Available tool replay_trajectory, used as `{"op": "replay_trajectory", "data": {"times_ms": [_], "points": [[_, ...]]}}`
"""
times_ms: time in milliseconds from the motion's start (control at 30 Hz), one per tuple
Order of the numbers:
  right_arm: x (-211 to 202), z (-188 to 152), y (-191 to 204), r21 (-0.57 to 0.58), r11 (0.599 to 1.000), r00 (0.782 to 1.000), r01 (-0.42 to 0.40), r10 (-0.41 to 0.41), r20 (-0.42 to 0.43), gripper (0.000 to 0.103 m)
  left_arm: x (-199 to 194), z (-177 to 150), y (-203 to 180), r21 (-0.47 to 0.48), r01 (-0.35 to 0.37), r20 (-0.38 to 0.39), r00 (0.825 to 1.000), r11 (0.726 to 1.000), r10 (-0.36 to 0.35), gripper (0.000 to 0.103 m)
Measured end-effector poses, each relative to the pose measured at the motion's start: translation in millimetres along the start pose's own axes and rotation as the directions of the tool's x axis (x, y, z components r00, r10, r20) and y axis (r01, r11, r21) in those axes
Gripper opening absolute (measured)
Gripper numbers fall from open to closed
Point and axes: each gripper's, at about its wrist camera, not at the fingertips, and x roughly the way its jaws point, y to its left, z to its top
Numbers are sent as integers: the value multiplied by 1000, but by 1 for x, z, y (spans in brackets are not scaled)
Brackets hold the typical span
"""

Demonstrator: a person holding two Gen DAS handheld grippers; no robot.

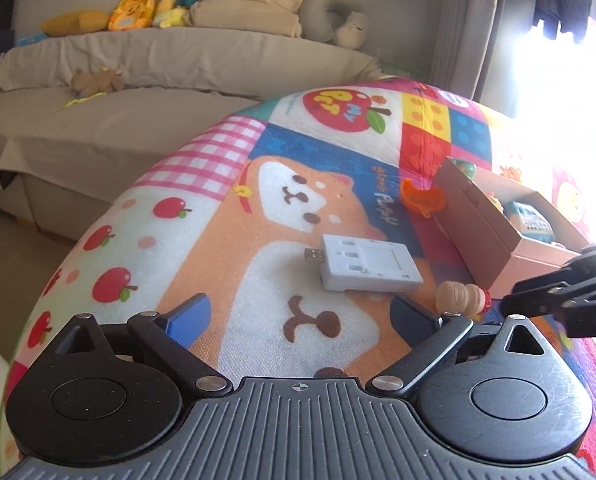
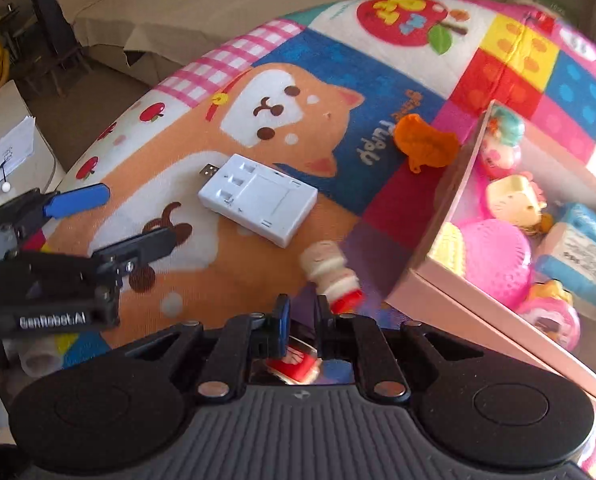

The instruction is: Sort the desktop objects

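Note:
A white USB charger [image 1: 368, 268] lies on the cartoon-print cloth, ahead of my open, empty left gripper [image 1: 302, 316]; it also shows in the right wrist view [image 2: 257, 204]. My right gripper [image 2: 301, 316] is nearly shut, its jaws a small gap apart, beside the red base of a small beige figurine [image 2: 332, 274]; whether the figurine is gripped is unclear. The figurine [image 1: 462, 298] lies near the right gripper's fingers [image 1: 538, 300] in the left wrist view. An orange plastic piece [image 2: 426, 146] [image 1: 424, 198] lies beside the pink cardboard box [image 2: 442, 216] [image 1: 474, 224].
The box holds several toys, among them a pink ball [image 2: 496, 258] and a blue pack [image 2: 578, 252]. A beige sofa [image 1: 117, 112] with plush toys [image 1: 169, 0] stands behind the table. The left gripper [image 2: 77, 216] shows at left in the right view.

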Motion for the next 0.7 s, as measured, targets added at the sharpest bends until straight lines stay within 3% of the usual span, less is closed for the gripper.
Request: {"op": "replay_trajectory", "data": {"times_ms": [33, 100, 233, 333, 433, 467, 500, 600, 700], "points": [[-11, -11, 3, -31, 999, 998, 37, -36, 50, 18, -1, 0, -2, 6, 2, 2, 1000, 1000, -2, 100], [-34, -38, 8, -66, 995, 989, 72, -62, 136, 43, -1, 3, -9, 18, 5, 6, 1000, 1000, -5, 100], [-43, -69, 1, 25, 999, 988, -45, 41, 147, 49, 1, 10, -29, 57, 17, 15, 1000, 998, -18, 100], [-29, -76, 1, 80, 993, 983, -84, 69, 172, 64, 2, 15, -41, 98, 13, 17, 1000, 995, -14, 100], [-11, -75, -1, 133, 982, 978, -132, 107, 181, 59, 5, 22, -51, 156, 7, 22, 1000, 988, -11, 100], [-6, -75, -1, 128, 982, 977, -138, 114, 178, 42, 7, 25, -56, 184, 12, 30, 999, 983, -18, 100], [-4, -75, 0, 113, 985, 979, -133, 112, 173, 36, 11, 29, -61, 217, 18, 38, 999, 976, -27, 100], [-9, -81, -10, 98, 990, 977, -98, 77, 198, 36, 34, 43, -79, 314, 51, 39, 997, 948, -67, 100], [-16, -94, -37, 155, 987, 979, -51, 19, 202, 36, 71, 61, -96, 370, 56, 14, 998, 927, -66, 100]]}}
